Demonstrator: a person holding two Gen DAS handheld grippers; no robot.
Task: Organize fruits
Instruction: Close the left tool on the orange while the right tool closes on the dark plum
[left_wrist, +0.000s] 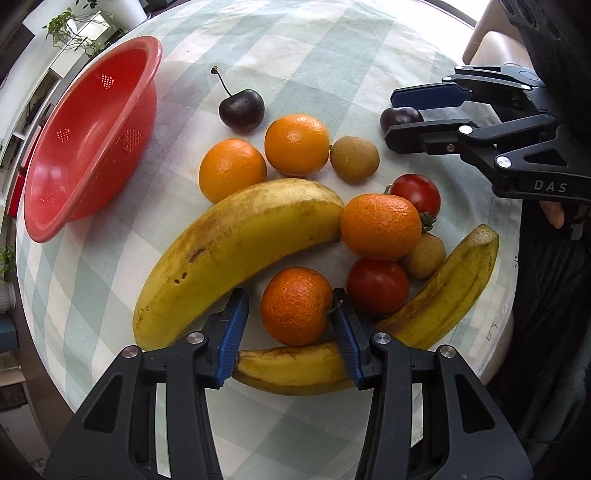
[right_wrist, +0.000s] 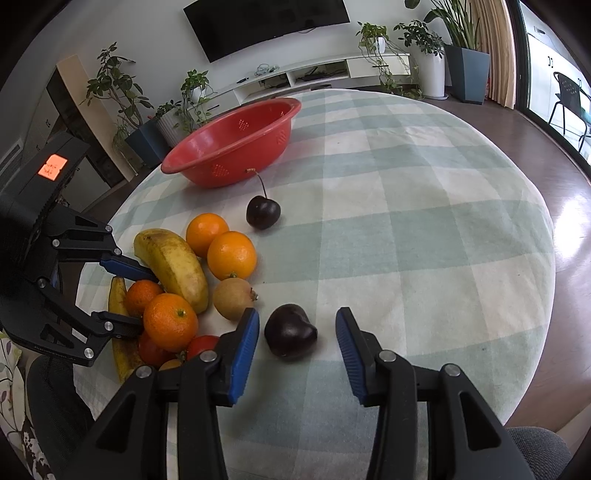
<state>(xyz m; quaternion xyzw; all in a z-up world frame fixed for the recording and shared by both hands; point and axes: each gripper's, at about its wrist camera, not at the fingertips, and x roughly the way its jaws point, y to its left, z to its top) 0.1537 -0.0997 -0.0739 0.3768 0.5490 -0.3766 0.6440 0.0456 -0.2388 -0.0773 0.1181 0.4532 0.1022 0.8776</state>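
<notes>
A pile of fruit lies on the checked tablecloth. My left gripper is open, its fingers on either side of a small mandarin without closing on it. A big banana, a thin banana, oranges, tomatoes and brown fruits lie around it. My right gripper is open around a dark cherry on the cloth; the right gripper also shows in the left wrist view. A second cherry with a stem lies nearer the red colander.
The red colander stands empty at the far left edge of the round table. Bare cloth spreads to the right of the fruit. Plants, a TV unit and a wooden floor lie beyond the table edge.
</notes>
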